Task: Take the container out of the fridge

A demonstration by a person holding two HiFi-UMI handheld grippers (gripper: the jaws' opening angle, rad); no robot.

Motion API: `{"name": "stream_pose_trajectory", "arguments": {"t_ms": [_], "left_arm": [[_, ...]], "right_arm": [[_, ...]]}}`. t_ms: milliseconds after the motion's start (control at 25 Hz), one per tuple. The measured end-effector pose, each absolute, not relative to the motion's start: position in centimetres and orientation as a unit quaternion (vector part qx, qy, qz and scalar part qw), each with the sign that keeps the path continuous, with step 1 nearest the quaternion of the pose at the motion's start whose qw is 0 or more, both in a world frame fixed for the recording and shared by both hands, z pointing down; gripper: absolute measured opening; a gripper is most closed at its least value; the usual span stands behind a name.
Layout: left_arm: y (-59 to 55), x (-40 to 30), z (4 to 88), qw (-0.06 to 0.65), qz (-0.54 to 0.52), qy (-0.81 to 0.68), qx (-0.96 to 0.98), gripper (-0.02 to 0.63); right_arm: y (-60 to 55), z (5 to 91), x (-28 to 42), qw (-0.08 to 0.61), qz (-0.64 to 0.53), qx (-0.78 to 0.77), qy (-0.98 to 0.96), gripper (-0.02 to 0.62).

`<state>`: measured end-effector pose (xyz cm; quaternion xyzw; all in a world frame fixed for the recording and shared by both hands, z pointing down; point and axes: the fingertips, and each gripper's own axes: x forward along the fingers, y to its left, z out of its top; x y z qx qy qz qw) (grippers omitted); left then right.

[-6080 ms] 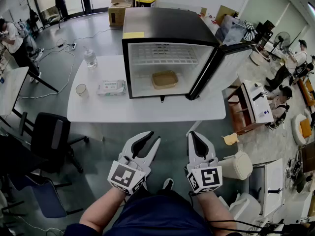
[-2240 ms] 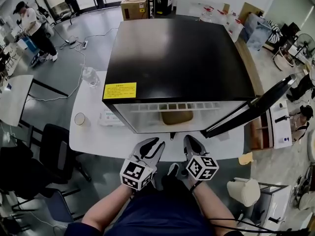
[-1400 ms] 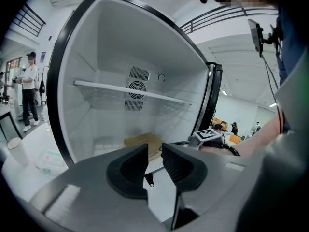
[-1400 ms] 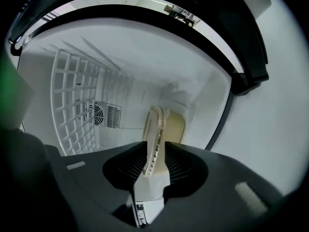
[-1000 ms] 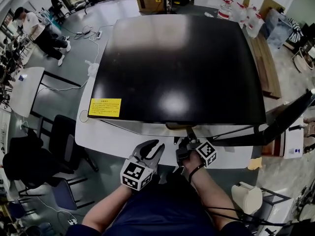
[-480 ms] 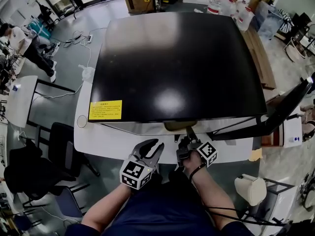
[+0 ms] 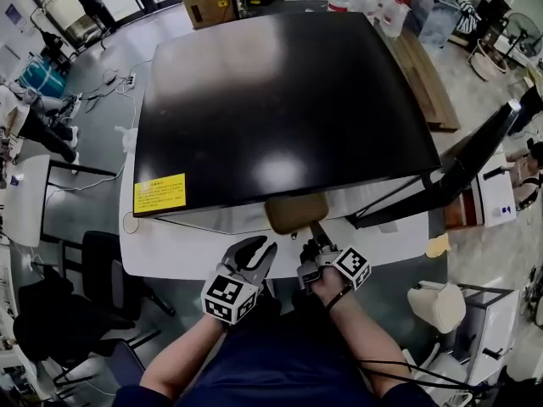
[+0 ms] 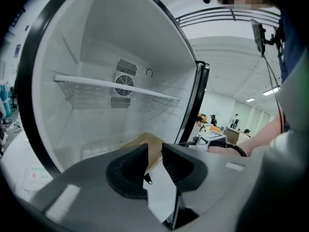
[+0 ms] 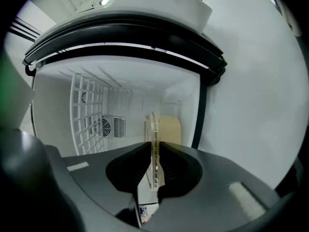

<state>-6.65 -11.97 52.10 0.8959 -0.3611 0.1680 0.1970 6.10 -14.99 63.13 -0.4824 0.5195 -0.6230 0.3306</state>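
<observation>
A shallow tan container (image 7: 296,213) sticks out of the open front of the black-topped fridge (image 7: 280,100), partly over the white table (image 7: 187,248). My right gripper (image 7: 315,242) is shut on its near rim. Its jaws have just been closing, with that rim between them. In the right gripper view the rim stands edge-on between the pads of the right gripper (image 9: 153,151), and the container's tan body (image 9: 172,128) shows beyond. My left gripper (image 7: 256,247) stands open just left of the container, nothing in it. The left gripper (image 8: 155,153) faces the fridge's inside, with the container (image 8: 140,139) past its fingertips.
The fridge door (image 7: 462,164) swings open to the right. Inside are a wire shelf (image 8: 106,88) and a fan vent (image 8: 124,84). A cup (image 7: 129,222) stands at the table's left edge. A dark chair (image 7: 93,265) is at the left, a white bin (image 7: 437,305) at the right.
The container has slid forward and now shows beyond the fridge's front edge. My right gripper has drawn back with it. The left gripper has stayed put.
</observation>
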Motion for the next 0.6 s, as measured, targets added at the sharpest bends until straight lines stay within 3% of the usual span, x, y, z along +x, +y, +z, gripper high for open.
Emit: {"name": "stream_pose_trajectory", "arguments": {"t_ms": [600], "left_arm": [[-12.4,-3.7,53.0,0.2,0.172,-0.314,0.912,0.094]], "right_arm": [[-8.5,62.4,8.0,0.339,-0.622,-0.504,0.494,0.061]]}}
